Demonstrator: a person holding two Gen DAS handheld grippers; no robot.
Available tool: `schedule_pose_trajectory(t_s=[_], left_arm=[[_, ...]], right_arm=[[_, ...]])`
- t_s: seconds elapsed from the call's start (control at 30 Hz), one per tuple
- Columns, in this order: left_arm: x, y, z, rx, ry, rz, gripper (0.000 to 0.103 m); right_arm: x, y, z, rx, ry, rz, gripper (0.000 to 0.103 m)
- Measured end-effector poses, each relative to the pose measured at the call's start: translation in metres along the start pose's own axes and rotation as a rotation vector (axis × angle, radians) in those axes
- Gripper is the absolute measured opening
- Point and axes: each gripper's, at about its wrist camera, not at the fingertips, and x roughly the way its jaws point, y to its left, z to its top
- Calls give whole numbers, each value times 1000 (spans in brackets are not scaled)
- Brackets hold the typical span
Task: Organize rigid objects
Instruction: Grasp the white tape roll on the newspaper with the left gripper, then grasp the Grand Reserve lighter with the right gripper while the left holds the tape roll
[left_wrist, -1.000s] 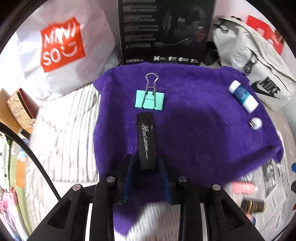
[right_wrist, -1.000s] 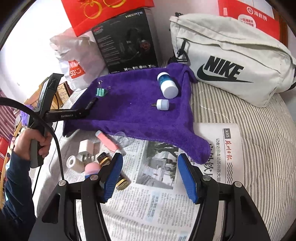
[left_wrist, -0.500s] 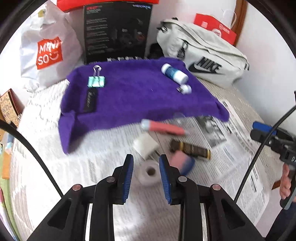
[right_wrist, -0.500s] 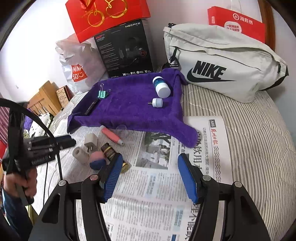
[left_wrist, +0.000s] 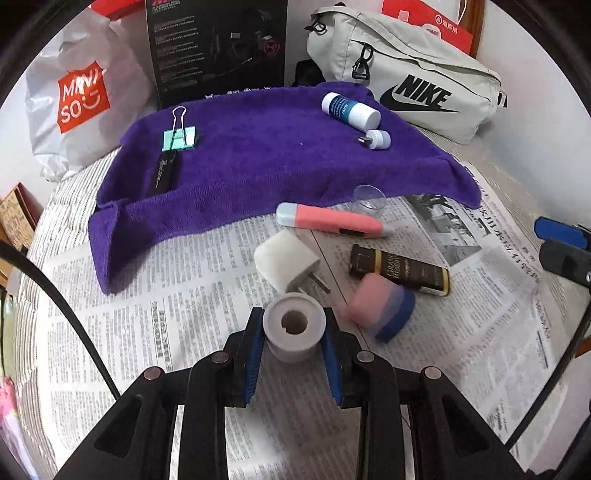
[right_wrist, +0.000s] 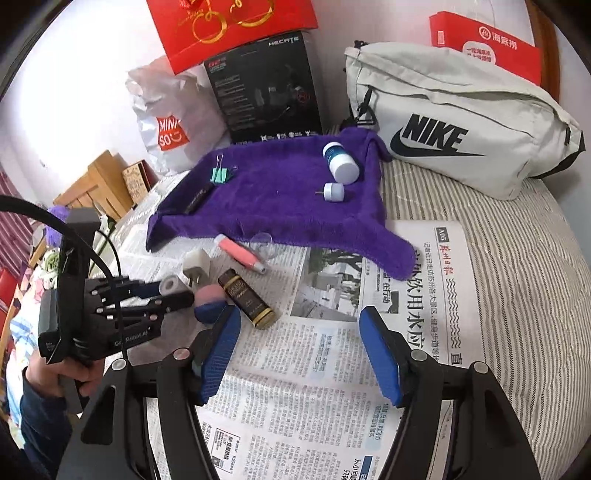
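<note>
— While it reached low over the printed newspaper, what did the left gripper hold?
— Its blue fingers were closed against the small white tape roll, just beside the pink-and-blue capsule case.
— And the right gripper?
— It hovered level above the newspaper, spread wide, holding nothing.

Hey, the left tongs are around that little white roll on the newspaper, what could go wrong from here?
Two risks. The white roll is round and sits between the left tongs near the fingertips, so it might squirt out if squeezed off-centre. Also, the pink and blue case and white charger plug lie close beside it; lifting at an angle could knock them across the newspaper.
</note>
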Motion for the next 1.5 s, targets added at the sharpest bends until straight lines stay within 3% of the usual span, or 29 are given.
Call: schedule_pose_trajectory(t_s=[0.13, 0.3, 0.4, 0.67, 0.8, 0.87, 0.97, 1.13, 1.23, 1.4, 1.5], left_arm=[[-3, 7, -4, -4, -27, 17, 27], [-14, 44, -25, -81, -49, 85, 27], [-17, 56, -34, -112, -77, 66, 27], [-18, 53, -40, -96, -120, 83, 28], [-19, 57, -41, -106, -121, 70, 28], [-19, 56, -41, -102, -120, 76, 28], [-19, 54, -40, -93, -117, 89, 28], [-19, 59, -41, -119, -121, 54, 28], [-18, 55, -40, -104, -117, 75, 28], [-18, 54, -40, -103, -117, 75, 28], [-18, 55, -40, -104, -117, 73, 28]], right_arm=[[9, 4, -3, -21, 17, 8, 66], [31, 17, -3, -73, 29, 56, 66], [47, 25, 1, -109, 44, 86, 66], [84, 52, 13, -392, 79, 57, 63], [103, 58, 15, -482, 121, 37, 52], [105, 59, 15, -481, 124, 88, 37], [101, 55, 15, -443, 125, 84, 27], [78, 27, 6, -275, 149, -4, 25], [71, 13, 0, -177, 140, -70, 25], [69, 20, -13, -181, 113, -123, 26], [65, 18, -17, -179, 127, -92, 26]])
